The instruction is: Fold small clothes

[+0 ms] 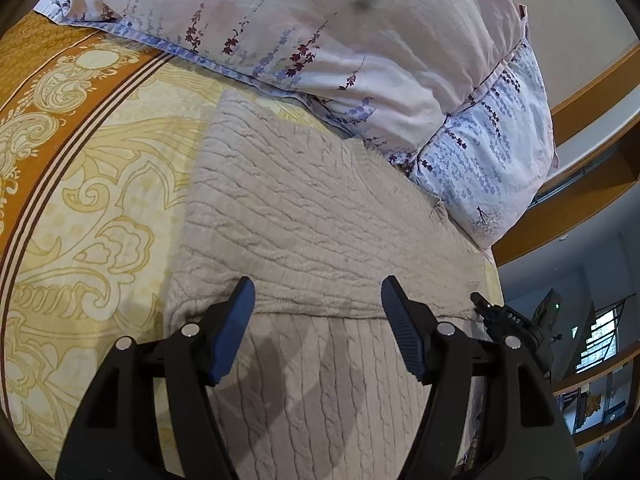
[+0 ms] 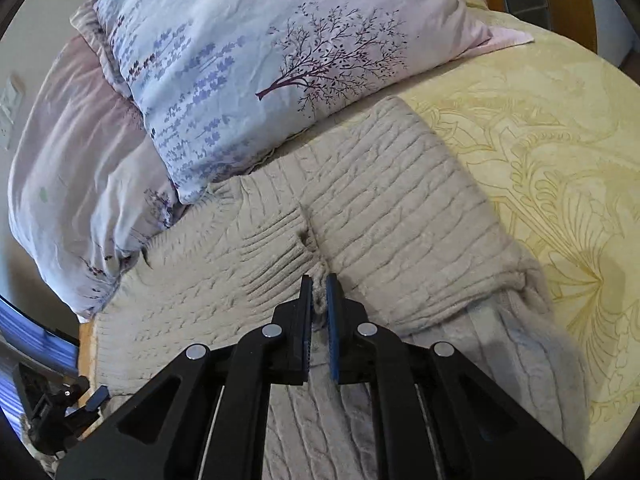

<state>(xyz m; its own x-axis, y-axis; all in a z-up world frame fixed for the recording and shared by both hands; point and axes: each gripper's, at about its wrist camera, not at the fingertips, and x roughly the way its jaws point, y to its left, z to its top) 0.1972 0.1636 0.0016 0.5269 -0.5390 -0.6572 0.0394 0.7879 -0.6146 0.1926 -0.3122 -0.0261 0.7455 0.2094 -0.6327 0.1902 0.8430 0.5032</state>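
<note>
Sweater: beige cable-knit sweater [image 1: 320, 208] lies flat on the bed [image 1: 100, 200], its far end touching the floral pillow [image 1: 360, 60] at 12 o'clock.
Done: one layer is already folded over, its edge crossing at 6 o'clock.
Left: probably more folds, though the near part is out of view.
Long axis: 6 to 12 o'clock.
Left hand-held gripper [image 1: 318, 300]: jaws spread wide, holding nothing.
Right hand-held gripper [image 2: 319, 292]: clamped on a sweater fold.
</note>
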